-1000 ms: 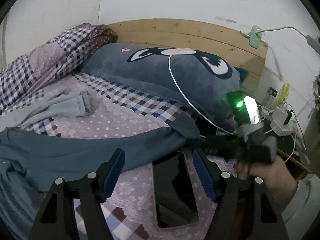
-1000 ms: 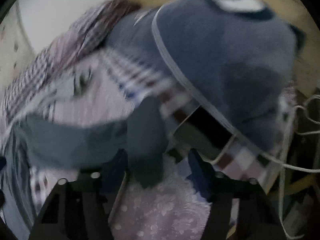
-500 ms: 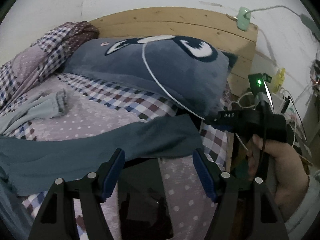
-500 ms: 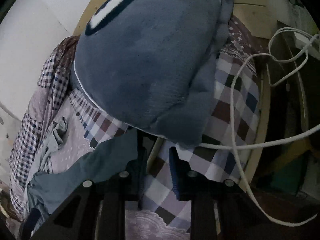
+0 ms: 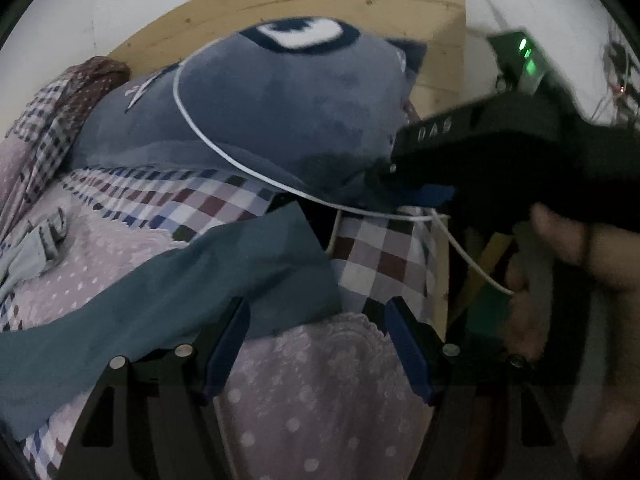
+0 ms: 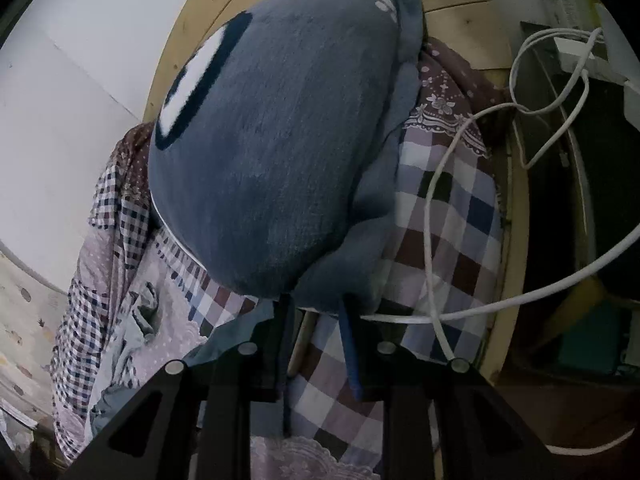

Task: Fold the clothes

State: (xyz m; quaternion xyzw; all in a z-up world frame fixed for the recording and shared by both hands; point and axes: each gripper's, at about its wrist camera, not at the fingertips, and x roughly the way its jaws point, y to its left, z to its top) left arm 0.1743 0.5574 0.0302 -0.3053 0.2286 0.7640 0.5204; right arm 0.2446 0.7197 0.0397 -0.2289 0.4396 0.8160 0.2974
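Teal cotton garment (image 5: 168, 292), stretched flat across the patchwork-quilted bed (image 5: 320, 392) for folding; left gripper (image 5: 316, 344) released, right gripper (image 6: 316, 340) parted, empty.

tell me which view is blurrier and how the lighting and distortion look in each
Left wrist view: dim, soft all over, with the right gripper and hand smeared by motion blur, and a green light glowing; strong fisheye bending of the headboard. Right wrist view: sharper, the plush pillow texture is crisp, the right side falls into shadow.

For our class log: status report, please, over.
Left gripper open over the teal garment. Right gripper open at the plush pillow. White cable nearby.
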